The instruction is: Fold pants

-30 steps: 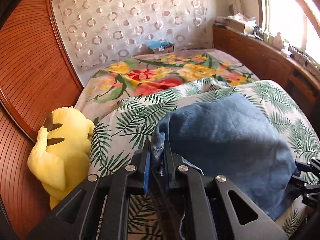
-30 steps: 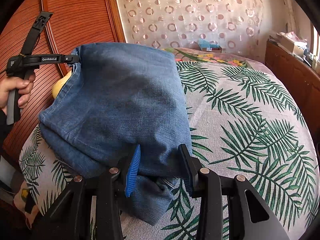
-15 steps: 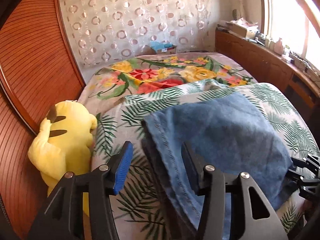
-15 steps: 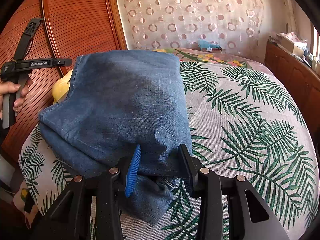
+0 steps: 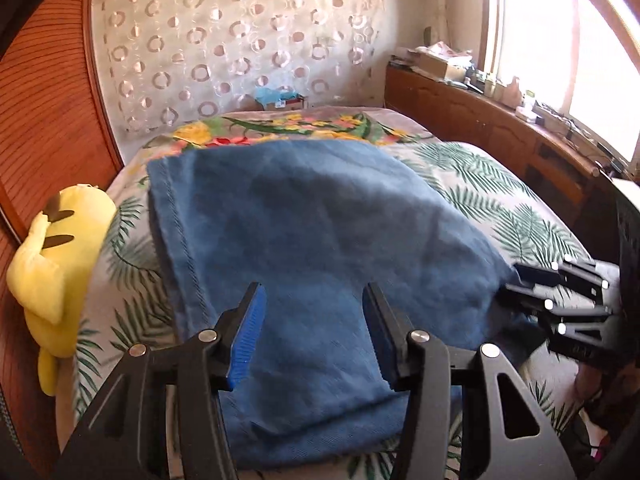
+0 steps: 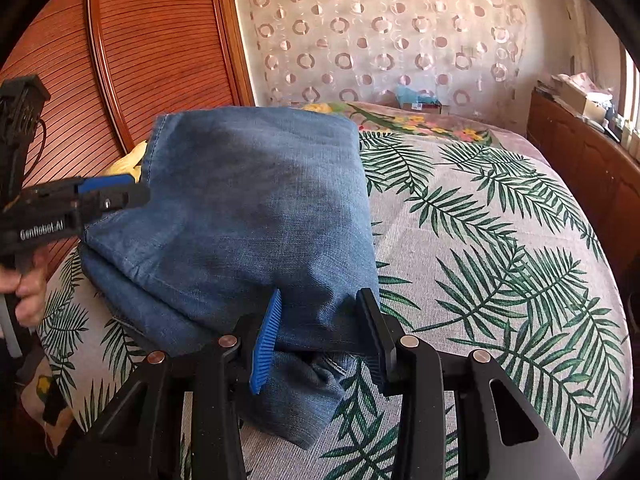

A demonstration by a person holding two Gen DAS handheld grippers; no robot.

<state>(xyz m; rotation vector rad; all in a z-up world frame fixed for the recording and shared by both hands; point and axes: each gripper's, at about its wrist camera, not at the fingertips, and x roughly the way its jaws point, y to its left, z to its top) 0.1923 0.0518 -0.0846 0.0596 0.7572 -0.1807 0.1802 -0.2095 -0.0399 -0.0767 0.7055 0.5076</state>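
The blue denim pants (image 5: 320,248) lie folded in a stack on the palm-leaf bedspread (image 5: 500,200). My left gripper (image 5: 314,316) is open, its jaws wide apart just above the near part of the pants, holding nothing. The pants also show in the right wrist view (image 6: 248,216), with a lower layer sticking out at the near end. My right gripper (image 6: 320,328) is open over the near right corner of the stack. The left gripper shows at the left in the right wrist view (image 6: 116,196), at the stack's left edge.
A yellow plush toy (image 5: 56,256) lies at the bed's left edge against a wooden slatted wall (image 6: 132,52). A floral blanket (image 5: 288,128) covers the far end of the bed. A wooden cabinet (image 5: 500,136) with clutter runs along the right under a window.
My left gripper has let go of the pants edge and opened. It then shifted right, over the stack. The lifted fold has dropped flat. My right gripper stays open in place.
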